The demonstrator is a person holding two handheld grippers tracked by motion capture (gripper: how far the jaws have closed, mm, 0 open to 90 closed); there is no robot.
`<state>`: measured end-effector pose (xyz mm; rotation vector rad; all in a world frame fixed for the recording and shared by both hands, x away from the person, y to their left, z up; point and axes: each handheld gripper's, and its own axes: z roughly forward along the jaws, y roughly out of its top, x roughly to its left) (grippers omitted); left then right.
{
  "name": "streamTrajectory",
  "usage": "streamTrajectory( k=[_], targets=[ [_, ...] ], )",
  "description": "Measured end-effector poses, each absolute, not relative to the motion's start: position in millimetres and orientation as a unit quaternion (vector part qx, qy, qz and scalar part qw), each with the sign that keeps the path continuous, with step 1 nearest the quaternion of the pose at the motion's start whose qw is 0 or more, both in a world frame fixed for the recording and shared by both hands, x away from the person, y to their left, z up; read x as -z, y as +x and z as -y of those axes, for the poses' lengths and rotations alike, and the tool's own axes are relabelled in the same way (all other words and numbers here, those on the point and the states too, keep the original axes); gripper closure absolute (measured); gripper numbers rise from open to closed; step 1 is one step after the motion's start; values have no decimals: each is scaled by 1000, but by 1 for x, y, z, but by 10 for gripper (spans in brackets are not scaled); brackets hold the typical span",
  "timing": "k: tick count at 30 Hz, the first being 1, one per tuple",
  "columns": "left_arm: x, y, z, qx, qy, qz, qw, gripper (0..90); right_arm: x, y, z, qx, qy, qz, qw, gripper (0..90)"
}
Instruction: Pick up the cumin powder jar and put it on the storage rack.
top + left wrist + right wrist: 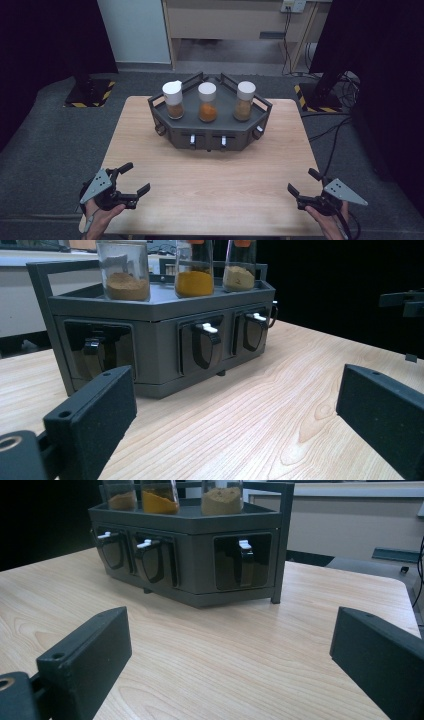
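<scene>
Both tongs, left (pixel 131 183) and right (pixel 301 186), are released at the near corners of the bench (pixel 210 200); the grey rack (pixel 210 131) with three jars stands at the far edge, bare wood between.

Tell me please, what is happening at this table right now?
A person holds the left gripper and the right gripper low over the near edge of the wooden table, both open and empty. Farther back stands a dark rack with three white-capped jars of powder, untouched.
</scene>
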<state>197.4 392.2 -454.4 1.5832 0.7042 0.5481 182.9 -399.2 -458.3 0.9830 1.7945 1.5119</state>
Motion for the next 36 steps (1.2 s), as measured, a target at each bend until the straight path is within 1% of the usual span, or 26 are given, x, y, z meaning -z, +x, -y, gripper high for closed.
streamTrajectory(
  k=[36],
  targets=[
    [455, 197, -392, -240, 685, -309, 615, 17, 459, 182, 399, -568, 376, -670, 295, 36]
  ],
)
